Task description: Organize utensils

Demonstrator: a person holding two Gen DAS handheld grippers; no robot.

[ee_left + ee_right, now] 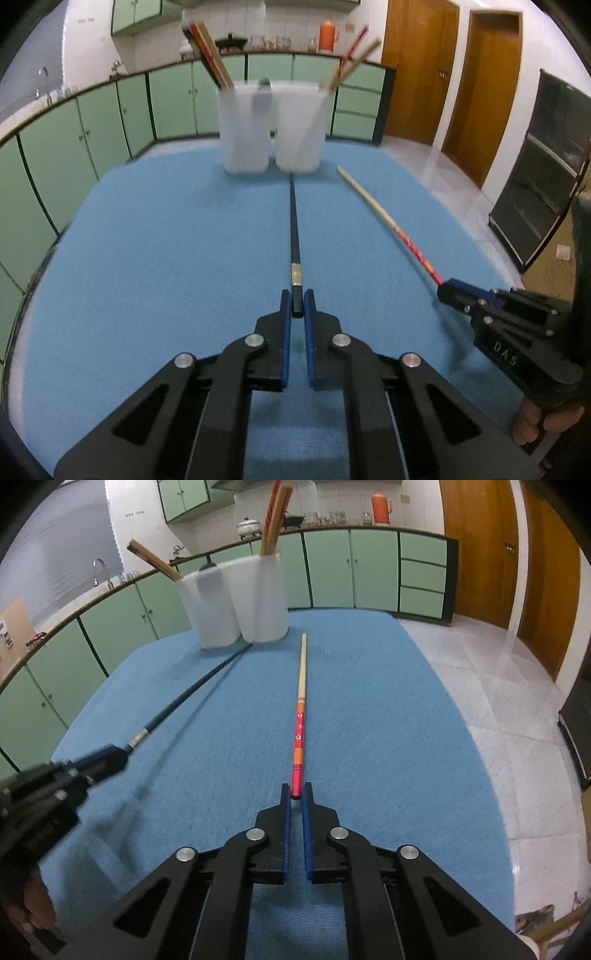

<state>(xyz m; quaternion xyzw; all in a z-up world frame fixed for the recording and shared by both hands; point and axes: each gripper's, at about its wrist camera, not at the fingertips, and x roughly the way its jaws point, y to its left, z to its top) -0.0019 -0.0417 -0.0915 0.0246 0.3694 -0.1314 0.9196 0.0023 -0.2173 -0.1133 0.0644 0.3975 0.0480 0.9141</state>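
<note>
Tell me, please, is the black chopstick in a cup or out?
Out: the black chopstick lies over the blue cloth, its end pinched in the left gripper.

A matt, nubbly blue cloth (147, 240) covered the table. The two holders (271, 125) at its far end looked like frosted, translucent plastic. Beside them, the black chopstick (294, 221) was smooth and faintly glossy with a metallic band; the red-handled chopstick (301, 709) showed bare pale wood beyond lacquered paint. Beyond the cloth, floor tiles (498, 701) shone glossy.
</note>
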